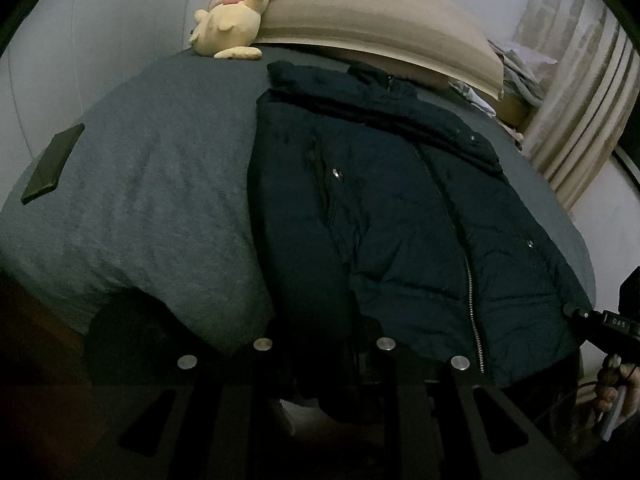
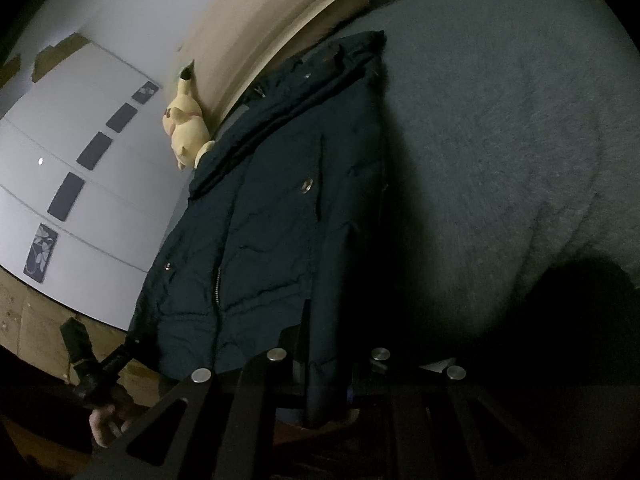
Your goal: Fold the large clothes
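A grey bed [image 1: 152, 184] is carrying the dark jacket [image 1: 400, 208], running lengthwise toward the headboard [image 1: 360, 12]; both grippers' jaws are pinching its near hem, one at each corner.

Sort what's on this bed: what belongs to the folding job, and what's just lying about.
Part of the job:
- dark jacket, spread zip-up on the bed
- left gripper, at the jacket's near hem
- right gripper, shut on the near hem

Just lying about:
- yellow plush toy against the headboard
- dark flat slab on the grey bedcover
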Tool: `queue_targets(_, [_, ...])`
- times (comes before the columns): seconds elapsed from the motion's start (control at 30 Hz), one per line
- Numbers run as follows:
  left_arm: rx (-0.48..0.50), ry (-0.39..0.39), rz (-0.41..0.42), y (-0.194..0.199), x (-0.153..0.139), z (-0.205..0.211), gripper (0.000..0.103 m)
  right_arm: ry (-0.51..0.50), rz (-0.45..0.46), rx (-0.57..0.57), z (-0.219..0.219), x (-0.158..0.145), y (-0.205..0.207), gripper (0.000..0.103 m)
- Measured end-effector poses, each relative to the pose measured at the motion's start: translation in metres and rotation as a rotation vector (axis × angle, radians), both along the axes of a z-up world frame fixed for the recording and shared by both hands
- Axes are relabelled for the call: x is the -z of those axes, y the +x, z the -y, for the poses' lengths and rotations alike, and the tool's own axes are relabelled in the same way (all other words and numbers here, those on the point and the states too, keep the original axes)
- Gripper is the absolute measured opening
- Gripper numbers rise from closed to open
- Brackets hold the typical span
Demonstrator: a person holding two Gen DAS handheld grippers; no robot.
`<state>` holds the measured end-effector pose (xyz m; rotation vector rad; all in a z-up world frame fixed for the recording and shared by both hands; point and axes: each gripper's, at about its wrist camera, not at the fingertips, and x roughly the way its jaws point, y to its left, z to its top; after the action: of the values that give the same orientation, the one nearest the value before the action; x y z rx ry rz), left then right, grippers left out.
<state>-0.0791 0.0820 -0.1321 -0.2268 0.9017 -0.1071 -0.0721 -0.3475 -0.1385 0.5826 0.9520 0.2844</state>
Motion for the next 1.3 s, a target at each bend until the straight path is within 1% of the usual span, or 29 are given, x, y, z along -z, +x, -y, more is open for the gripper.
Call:
queue_targets(0.63, [0.022, 0.017, 0.009, -0.006, -0.003, -0.007, 0.018, -0.045, 0.016, -0.018, 0.0, -0.002, -0.001, 0.012])
queue_targets(0.97, [0.028, 0.006, 0.011, -0.011, -0.005, -0.011, 0.018, -0.084, 0.022, -0.032, 0.001, -0.001, -0.004, 0.012])
queue_targets(1.3, [0.034, 0.01, 0.025, -0.017, -0.008, -0.013, 0.018, -0.12, 0.035, -0.047, 0.001, -0.007, -0.009, 0.011])
